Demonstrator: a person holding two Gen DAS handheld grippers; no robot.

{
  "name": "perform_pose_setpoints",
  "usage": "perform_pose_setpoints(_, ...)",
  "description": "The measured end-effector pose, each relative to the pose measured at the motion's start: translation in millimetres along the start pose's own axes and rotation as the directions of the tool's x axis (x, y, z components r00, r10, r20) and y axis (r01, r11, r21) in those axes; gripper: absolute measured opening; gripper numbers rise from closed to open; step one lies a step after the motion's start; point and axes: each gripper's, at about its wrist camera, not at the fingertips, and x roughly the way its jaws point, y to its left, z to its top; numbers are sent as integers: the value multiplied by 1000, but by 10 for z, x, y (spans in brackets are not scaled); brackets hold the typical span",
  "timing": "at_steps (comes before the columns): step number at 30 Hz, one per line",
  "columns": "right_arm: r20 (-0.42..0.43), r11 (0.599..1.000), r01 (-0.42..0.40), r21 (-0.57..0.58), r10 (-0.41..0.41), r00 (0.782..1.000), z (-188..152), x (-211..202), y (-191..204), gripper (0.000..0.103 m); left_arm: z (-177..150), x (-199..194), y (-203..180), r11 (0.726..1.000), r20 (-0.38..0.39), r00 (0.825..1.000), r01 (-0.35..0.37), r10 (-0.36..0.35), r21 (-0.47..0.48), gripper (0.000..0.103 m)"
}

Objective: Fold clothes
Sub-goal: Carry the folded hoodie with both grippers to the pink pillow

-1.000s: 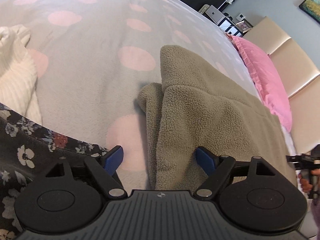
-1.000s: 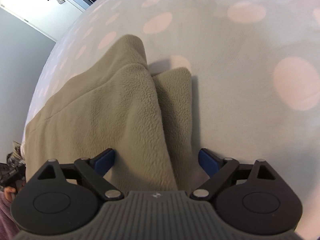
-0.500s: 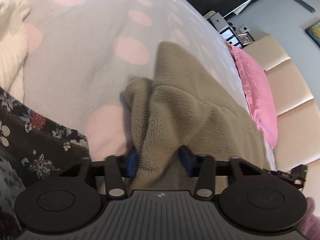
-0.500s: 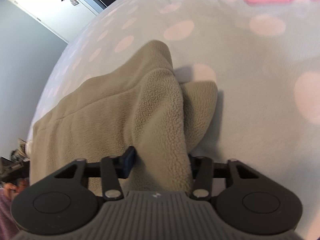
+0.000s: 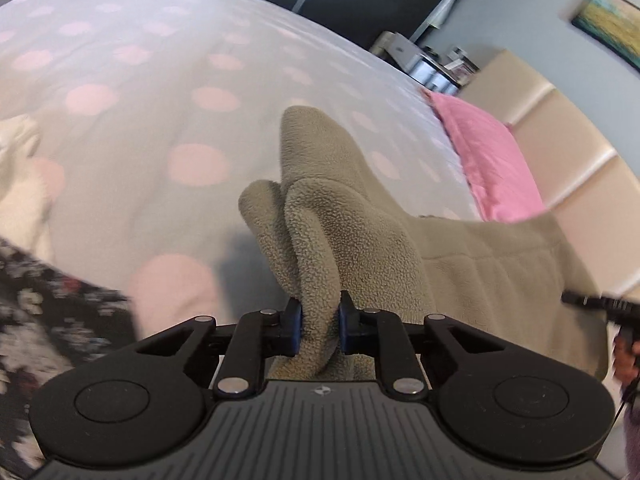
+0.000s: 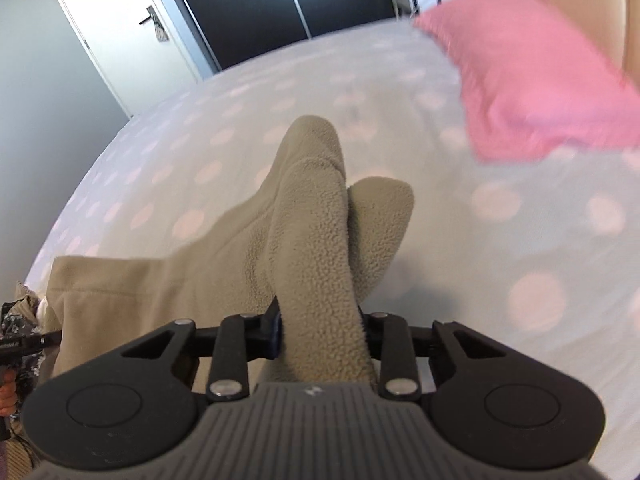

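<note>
Both grippers, left gripper (image 5: 319,322) and right gripper (image 6: 320,334), having just been closing, are clamping bunched edges of the olive fleece garment (image 5: 352,236) above the polka-dot bed (image 5: 140,128).

The left hand-held gripper (image 5: 319,326) has just been closing its jaws, and they now pinch a bunched fold of the olive fleece garment (image 5: 360,240). The fleece hangs above the dotted bed cover (image 5: 160,92). A pink pillow (image 5: 492,152) lies near the beige headboard (image 5: 568,128).
</note>
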Motion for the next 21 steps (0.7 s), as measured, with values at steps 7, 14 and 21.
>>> perform_pose_setpoints(7,100,988,146,-39,-142,985,495,-817,-668,32,-32,638,-996,990,-3,990,143,-143,22,14)
perform_pose_setpoints(14,192,961,277,4,-273,943,910,-1489,-1764,32,116,1412,-2186,959,-26,961,275,-274,70,14)
perform_pose_setpoints(21,244,923,378,73,-384,891,1117,-1650,-2711,32,241,2247,-3187,934,-67,942,336,-330,125,14)
